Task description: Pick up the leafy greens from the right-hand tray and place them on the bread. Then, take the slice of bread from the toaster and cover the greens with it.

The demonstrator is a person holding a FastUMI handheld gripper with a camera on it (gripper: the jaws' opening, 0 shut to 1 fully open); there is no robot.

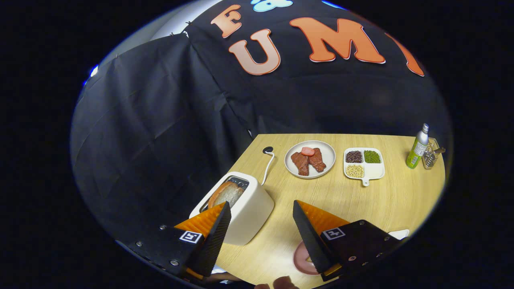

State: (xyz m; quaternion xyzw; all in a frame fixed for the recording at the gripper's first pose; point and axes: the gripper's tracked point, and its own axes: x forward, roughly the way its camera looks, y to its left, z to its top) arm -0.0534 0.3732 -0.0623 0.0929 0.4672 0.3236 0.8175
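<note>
One browned bread slice stands in the toaster, seemingly upright, tongs spread.

Toaster at tabletop near-left corner, just ahead of left finger, bread slice upright in its slot; cord running back from it. Beyond, centre: plate w/ meat pieces. Right of that, touching nothing: divided tray, beans in 3 compartments. Far right edge: bottle upright, shaker just beside it. Small dish under right finger. Tongs spread wide, nothing between
</note>
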